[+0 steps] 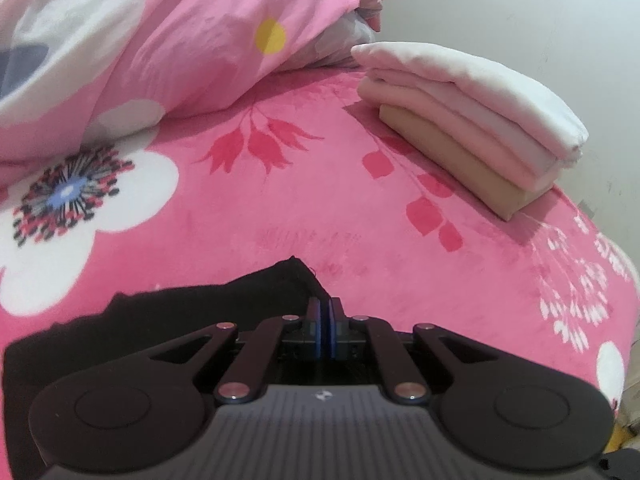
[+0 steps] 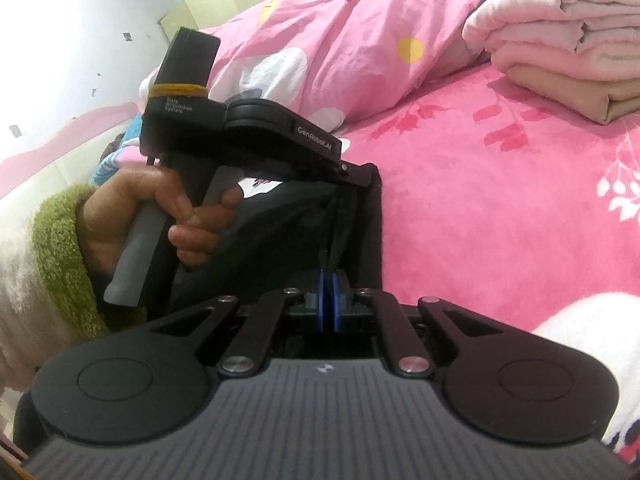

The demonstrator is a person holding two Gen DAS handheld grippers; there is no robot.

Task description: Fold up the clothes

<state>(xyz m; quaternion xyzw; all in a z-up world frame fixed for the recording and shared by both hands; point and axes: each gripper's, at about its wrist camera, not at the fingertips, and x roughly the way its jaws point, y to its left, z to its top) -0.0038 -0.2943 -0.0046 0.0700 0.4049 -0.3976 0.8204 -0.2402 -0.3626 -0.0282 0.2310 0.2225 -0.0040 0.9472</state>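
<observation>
Both pairs of jaws are pressed together on black cloth. The left gripper [image 1: 325,304] pinches the upper edge of the black garment [image 1: 200,304], its blue pads nearly meeting with only thin fabric between them. The right gripper [image 2: 329,280] is clamped on a bunched fold of the same black garment [image 2: 360,216], which rises from its tips in a tight vertical strip.

Much of the garment is hidden. In the left wrist view the gripper body covers its lower part, and only a dark, ragged-edged patch shows at the near left. In the right wrist view the garment hangs between the two tools. The left gripper [image 2: 370,170] seems to hold its top corner there, but the grip itself is dark and hard to make out. The person's left hand [image 2: 160,216] grips the grey handle, with a green fleecy sleeve [image 2: 60,248] at the wrist. What kind of garment it is cannot be told.

The garment lies at the near edge of the bed [image 1: 340,200], which is covered in pink floral plush. Open bed surface stretches beyond the jaws to the far side. At the far right a stack of folded clothes [image 1: 480,120], white and pale pink over tan, sits close to the bed's right edge. A crumpled pink duvet [image 1: 160,40] fills the far left, near the stack.
</observation>
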